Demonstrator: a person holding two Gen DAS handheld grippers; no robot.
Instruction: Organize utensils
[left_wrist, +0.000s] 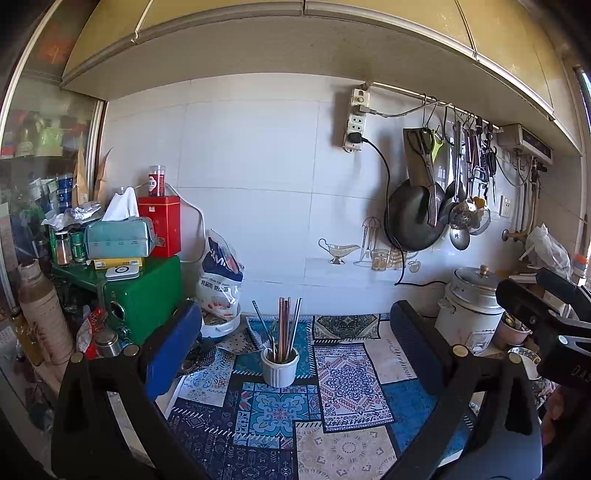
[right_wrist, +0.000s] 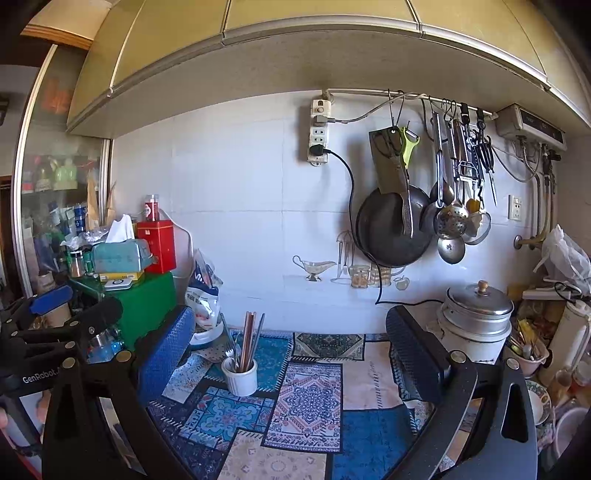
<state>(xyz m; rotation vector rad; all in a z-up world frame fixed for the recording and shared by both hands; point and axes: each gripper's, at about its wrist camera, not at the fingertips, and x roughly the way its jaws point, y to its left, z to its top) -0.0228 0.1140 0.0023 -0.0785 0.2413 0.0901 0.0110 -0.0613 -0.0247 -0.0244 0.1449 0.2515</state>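
A white ribbed ceramic cup (left_wrist: 280, 367) stands on the patterned mat (left_wrist: 343, 384) and holds several chopsticks (left_wrist: 283, 328), a metal fork and a spoon. It also shows in the right wrist view (right_wrist: 240, 376) with the chopsticks (right_wrist: 249, 341). My left gripper (left_wrist: 295, 354) is open and empty, held above the mat with the cup between and beyond its fingers. My right gripper (right_wrist: 291, 362) is open and empty, the cup just inside its left finger (right_wrist: 166, 354). Each gripper shows at the edge of the other's view.
A white rice cooker (left_wrist: 469, 310) stands at the right by the wall. A green box (left_wrist: 144, 295) stacked with a red tin and tissue pack stands left, next to a plastic bag (left_wrist: 221, 280). A wok (left_wrist: 413, 218) and ladles hang on the wall rail. Cluttered bowls sit far right (right_wrist: 528, 354).
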